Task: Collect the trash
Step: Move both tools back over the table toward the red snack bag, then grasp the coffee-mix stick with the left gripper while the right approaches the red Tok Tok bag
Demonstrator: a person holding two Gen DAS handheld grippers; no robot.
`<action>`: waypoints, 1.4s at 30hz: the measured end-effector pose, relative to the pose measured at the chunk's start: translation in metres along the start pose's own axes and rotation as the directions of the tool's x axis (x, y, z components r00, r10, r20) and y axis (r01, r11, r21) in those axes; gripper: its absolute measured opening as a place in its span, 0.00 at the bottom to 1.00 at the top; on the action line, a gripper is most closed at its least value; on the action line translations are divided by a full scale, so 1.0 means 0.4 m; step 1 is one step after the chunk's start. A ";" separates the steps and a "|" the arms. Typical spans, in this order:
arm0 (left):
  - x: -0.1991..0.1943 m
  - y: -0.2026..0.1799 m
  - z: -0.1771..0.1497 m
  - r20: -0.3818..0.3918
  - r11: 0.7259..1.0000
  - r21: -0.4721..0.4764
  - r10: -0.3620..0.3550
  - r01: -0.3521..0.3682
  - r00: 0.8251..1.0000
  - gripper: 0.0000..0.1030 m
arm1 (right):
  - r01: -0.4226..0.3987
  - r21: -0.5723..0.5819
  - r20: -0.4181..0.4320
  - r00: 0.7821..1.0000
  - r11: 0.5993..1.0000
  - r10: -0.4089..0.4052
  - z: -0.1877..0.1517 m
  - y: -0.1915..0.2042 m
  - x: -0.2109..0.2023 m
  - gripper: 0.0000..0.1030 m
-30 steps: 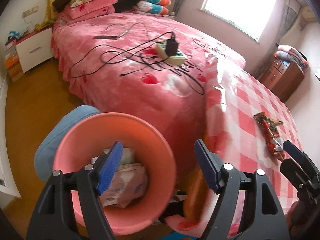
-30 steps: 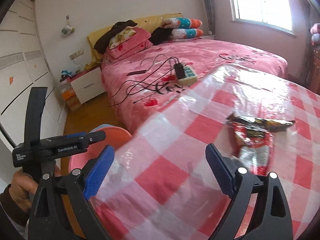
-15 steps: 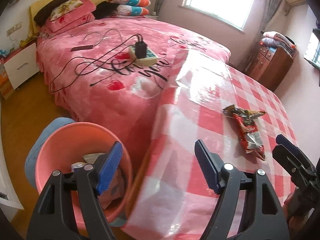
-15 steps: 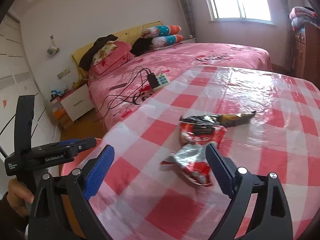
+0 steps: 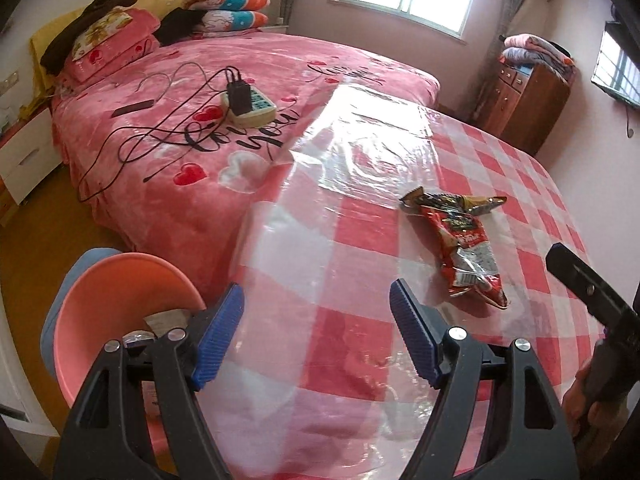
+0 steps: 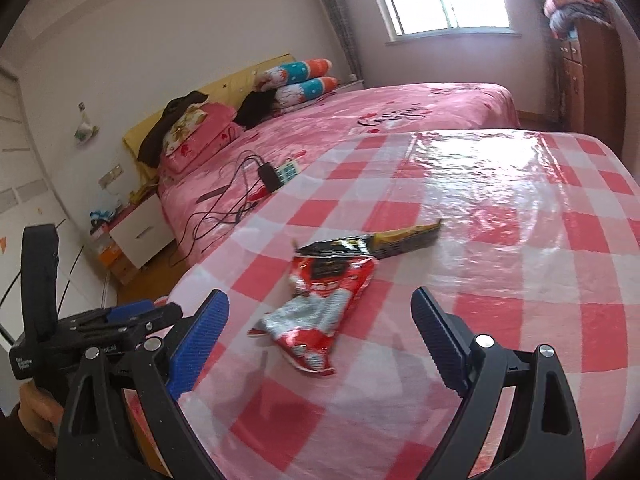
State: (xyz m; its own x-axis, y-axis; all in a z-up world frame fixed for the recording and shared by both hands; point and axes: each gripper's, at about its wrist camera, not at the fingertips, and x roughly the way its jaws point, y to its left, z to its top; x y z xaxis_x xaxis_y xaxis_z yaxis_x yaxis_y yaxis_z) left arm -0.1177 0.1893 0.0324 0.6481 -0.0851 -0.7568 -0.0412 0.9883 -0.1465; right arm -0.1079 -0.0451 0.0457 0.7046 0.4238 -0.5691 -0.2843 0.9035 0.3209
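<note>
Right gripper (image 6: 316, 338), blue-padded fingers spread and empty, faces the crumpled red foil snack wrapper (image 6: 320, 312) lying just beyond its fingertips on the red-checked plastic tablecloth (image 6: 520, 280). Left gripper (image 5: 316, 336), likewise spread, hangs beside the pink plastic bin (image 5: 116, 304), presumably the wrapper's destination.

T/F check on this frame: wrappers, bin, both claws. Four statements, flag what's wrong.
1. The red snack wrapper lies on the checked table. True.
2. The right claw is shut on the wrapper. False: it is open, holding nothing.
3. The pink bin stands on the table. False: it sits lower, beside the table's edge.
4. The left claw is open and empty. True.
</note>
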 end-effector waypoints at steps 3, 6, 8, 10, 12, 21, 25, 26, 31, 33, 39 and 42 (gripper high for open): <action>0.004 -0.026 0.003 -0.003 1.000 0.020 -0.007 0.007 1.000 0.74 | 0.013 0.029 0.007 1.000 1.000 -0.013 0.007 -0.034 -0.007 0.89; 0.009 -0.055 0.004 -0.013 0.999 0.038 -0.032 0.032 0.999 0.74 | 0.027 0.058 0.015 1.000 0.998 -0.027 0.013 -0.070 -0.019 0.89; 0.016 -0.078 0.002 -0.027 0.997 0.046 -0.056 0.057 0.998 0.74 | 0.040 0.080 0.020 0.999 0.996 -0.042 0.018 -0.096 -0.026 0.89; 0.026 -0.108 -0.002 -0.044 0.994 0.058 -0.086 0.089 0.995 0.74 | 0.055 0.095 0.021 0.998 0.994 -0.057 0.019 -0.114 -0.031 0.89; 0.036 -0.133 -0.005 -0.059 0.991 0.064 -0.117 0.121 0.991 0.74 | 0.069 0.116 0.021 0.997 0.991 -0.072 0.024 -0.140 -0.036 0.89; 0.106 -0.244 0.014 -0.104 0.978 0.096 -0.177 0.187 0.979 0.74 | 0.087 0.212 0.021 0.995 0.973 -0.094 0.037 -0.257 -0.056 0.89; 0.148 -0.283 0.030 -0.111 0.976 0.111 -0.173 0.185 0.979 0.74 | 0.085 0.247 0.021 0.995 0.965 -0.093 0.036 -0.296 -0.066 0.89; 0.163 -0.294 0.032 -0.117 0.977 0.111 -0.170 0.183 0.978 0.74 | 0.085 0.254 0.021 0.995 0.964 -0.093 0.036 -0.303 -0.069 0.89; 0.181 -0.354 0.035 -0.109 0.967 0.157 -0.184 0.200 0.977 0.75 | 0.087 0.278 0.026 0.995 0.957 -0.098 0.038 -0.331 -0.079 0.89; 0.186 -0.386 0.033 -0.107 0.958 0.175 -0.211 0.228 0.972 0.75 | 0.095 0.285 0.031 0.994 0.954 -0.108 0.039 -0.346 -0.087 0.89; 0.201 -0.492 0.023 -0.124 0.902 0.237 -0.341 0.361 0.932 0.76 | 0.149 0.333 0.038 0.985 0.931 -0.171 0.040 -0.412 -0.111 0.89; 0.201 -0.525 0.023 -0.171 0.852 0.246 -0.431 0.462 0.886 0.76 | 0.167 0.361 0.022 0.982 0.917 -0.188 0.034 -0.444 -0.115 0.89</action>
State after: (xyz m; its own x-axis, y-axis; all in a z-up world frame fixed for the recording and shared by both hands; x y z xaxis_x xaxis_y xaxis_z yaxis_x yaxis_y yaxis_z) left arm -0.0501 -0.0238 0.0082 0.4618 -0.5228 -0.7165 0.4514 0.8339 -0.3174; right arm -0.0808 -0.2258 0.0251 0.7596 0.2450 -0.6025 0.0922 0.8765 0.4726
